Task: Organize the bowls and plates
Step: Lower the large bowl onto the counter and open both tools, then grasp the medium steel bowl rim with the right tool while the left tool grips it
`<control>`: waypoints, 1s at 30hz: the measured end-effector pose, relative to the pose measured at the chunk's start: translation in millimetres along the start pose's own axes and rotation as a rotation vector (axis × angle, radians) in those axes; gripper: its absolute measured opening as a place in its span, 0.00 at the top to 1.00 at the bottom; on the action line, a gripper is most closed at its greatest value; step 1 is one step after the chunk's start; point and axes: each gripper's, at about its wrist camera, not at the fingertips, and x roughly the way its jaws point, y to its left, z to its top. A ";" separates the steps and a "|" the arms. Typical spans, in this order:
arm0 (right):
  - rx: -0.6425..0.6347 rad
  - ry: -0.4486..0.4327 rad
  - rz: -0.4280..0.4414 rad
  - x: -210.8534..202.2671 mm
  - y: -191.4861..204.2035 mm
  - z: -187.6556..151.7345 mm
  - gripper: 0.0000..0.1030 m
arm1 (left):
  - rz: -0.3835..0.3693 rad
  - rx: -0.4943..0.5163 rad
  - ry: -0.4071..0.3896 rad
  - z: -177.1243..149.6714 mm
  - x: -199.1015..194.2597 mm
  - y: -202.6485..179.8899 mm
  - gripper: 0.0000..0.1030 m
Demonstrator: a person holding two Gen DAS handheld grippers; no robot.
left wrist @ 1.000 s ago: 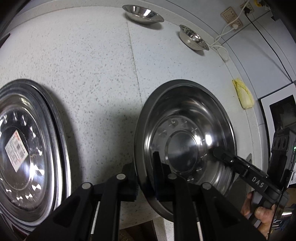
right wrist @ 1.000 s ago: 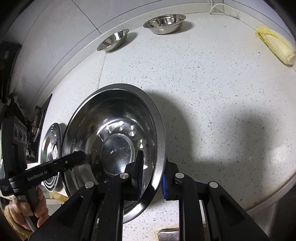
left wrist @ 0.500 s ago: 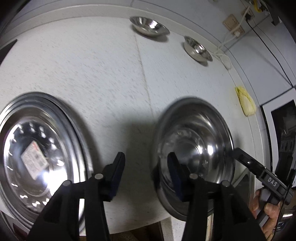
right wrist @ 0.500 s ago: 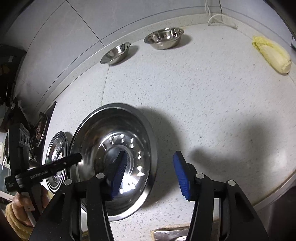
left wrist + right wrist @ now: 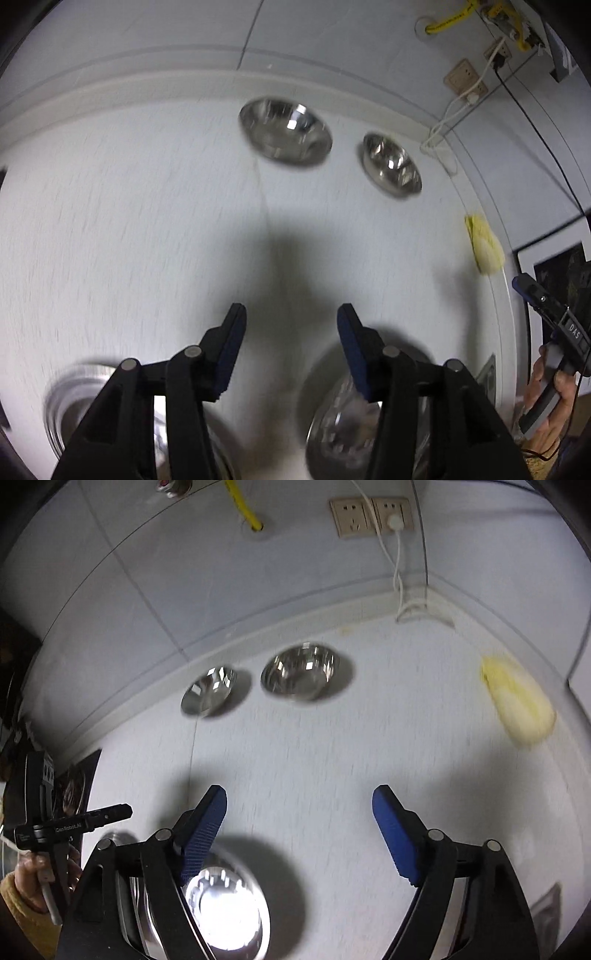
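My left gripper (image 5: 291, 317) is open and empty, raised above the white counter. Below it lie two steel plates: one under the right finger (image 5: 332, 417) and one at the lower left (image 5: 70, 398). My right gripper (image 5: 299, 801) is open and empty too, with the same steel plate (image 5: 229, 908) below its left finger. Two small steel bowls stand at the back by the wall: one (image 5: 284, 129) on the left, one (image 5: 391, 162) on the right. They also show in the right wrist view, the left bowl (image 5: 208, 694) and the right bowl (image 5: 301, 670).
A pale yellow cabbage (image 5: 517, 701) lies at the right of the counter, also in the left wrist view (image 5: 484, 245). Wall sockets (image 5: 369, 515) with a white cord hang above the back edge. A dark stove surface (image 5: 74, 782) lies at the left.
Both grippers let go of the steel plate, opened wide and lifted away toward the back of the counter. The plate now lies flat on the counter.
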 end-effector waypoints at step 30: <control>0.106 0.246 -0.052 225.4 -65.4 131.4 0.79 | -0.073 -0.089 0.122 183.0 218.8 -96.8 0.92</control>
